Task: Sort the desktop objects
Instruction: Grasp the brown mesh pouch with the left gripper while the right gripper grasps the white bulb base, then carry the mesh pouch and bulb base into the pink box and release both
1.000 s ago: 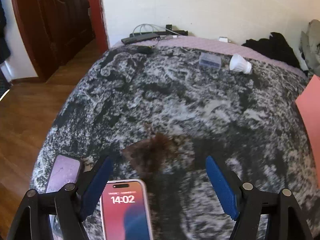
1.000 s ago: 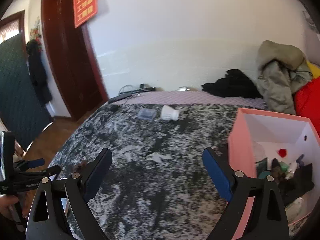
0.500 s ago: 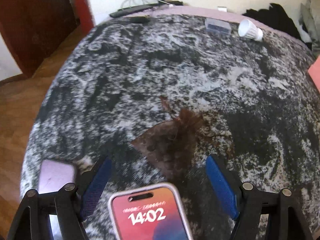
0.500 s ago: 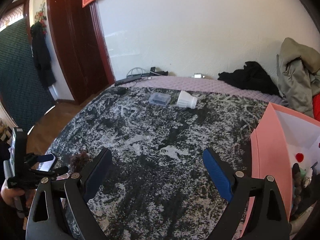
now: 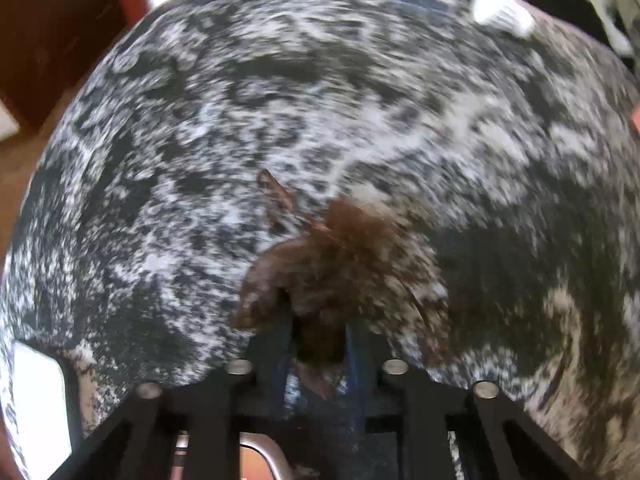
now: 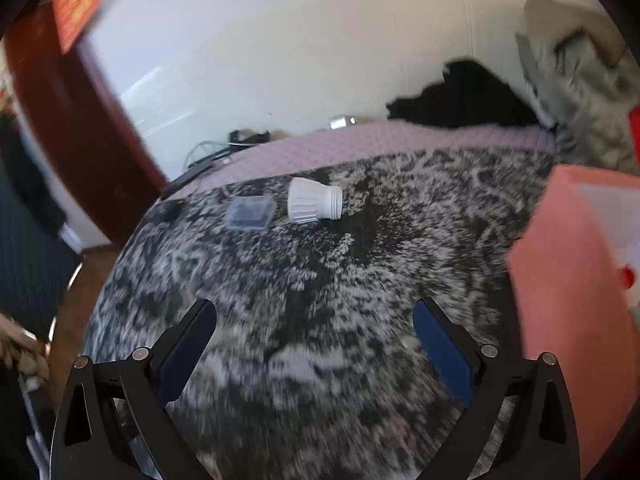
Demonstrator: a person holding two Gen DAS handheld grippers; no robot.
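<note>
your left hand-held gripper [image 5: 318, 336] sits low over the mottled black-and-white cover [image 5: 200, 140], its jaws drawn narrow and pinched on the near end of a brown sheer pouch [image 5: 332, 256]. the rest of the pouch lies on the cover ahead of the jaws, with a thin brown tie [image 5: 276, 196] trailing off to the far left of it. that view is motion-blurred, so you cannot tell how much fabric is caught.

your right hand-held gripper [image 6: 314, 344] hangs above the same cover, jaws spread wide, nothing between the blue pads [image 6: 442, 354].

far side of the cover, right wrist view: a white ribbed bulb housing [image 6: 314, 202] lies on its side, threaded end pointing right. just beside it on the left, a small clear plastic case [image 6: 250, 213] lies flat. the two are near each other; touching or not, cannot tell.

a pink box [image 6: 568, 280] stands at the right edge, open, white inside, a red bit [image 6: 627, 276] showing at its wall.

behind: a mauve quilted strip [image 6: 360, 150], dark clothing [image 6: 464, 98], a grey-green coat [image 6: 576, 92], a dark red door frame [image 6: 80, 148].
</note>
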